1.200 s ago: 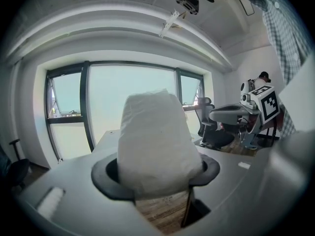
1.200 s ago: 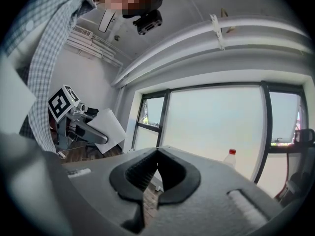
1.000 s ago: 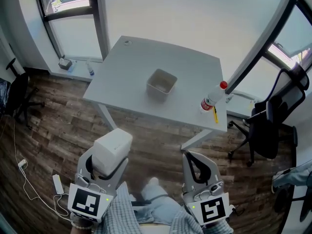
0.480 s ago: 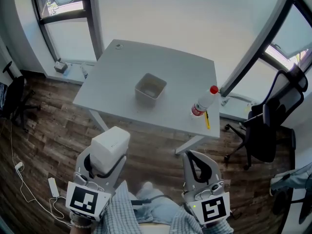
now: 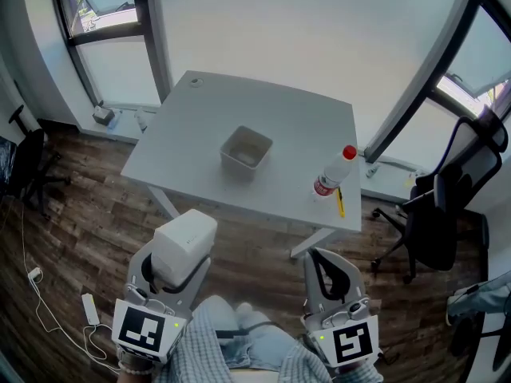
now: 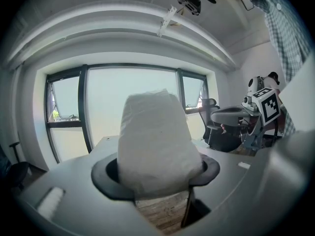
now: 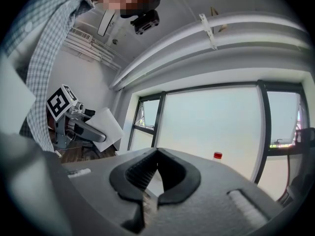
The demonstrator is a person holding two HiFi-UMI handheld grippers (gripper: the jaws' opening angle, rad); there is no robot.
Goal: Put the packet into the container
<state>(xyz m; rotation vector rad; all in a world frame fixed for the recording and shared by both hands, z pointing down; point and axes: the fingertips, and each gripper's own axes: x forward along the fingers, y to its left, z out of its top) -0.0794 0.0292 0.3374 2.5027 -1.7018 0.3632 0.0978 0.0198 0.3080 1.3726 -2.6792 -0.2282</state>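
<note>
A white, puffy packet (image 5: 184, 242) (image 6: 155, 146) stands up between the jaws of my left gripper (image 5: 177, 255) (image 6: 156, 177), which is shut on it low at the left, well short of the table. The container (image 5: 245, 150) is a small grey open box near the middle of the grey table (image 5: 192, 126); what lies inside it is unclear. My right gripper (image 5: 321, 258) (image 7: 156, 154) hangs at the lower right with its jaws together and nothing in them. Both grippers are over the wooden floor, in front of the table's near edge.
A clear bottle with a red cap (image 5: 334, 172) lies by the table's right end beside a yellow pen (image 5: 341, 203). A black office chair (image 5: 435, 214) stands to the right, another chair (image 5: 24, 162) at the far left. A cable and power strip (image 5: 89, 309) lie on the floor.
The table and container sit a little further left and lower in the head view than a second ago. Both grippers keep the same pose, and the packet stays held.
</note>
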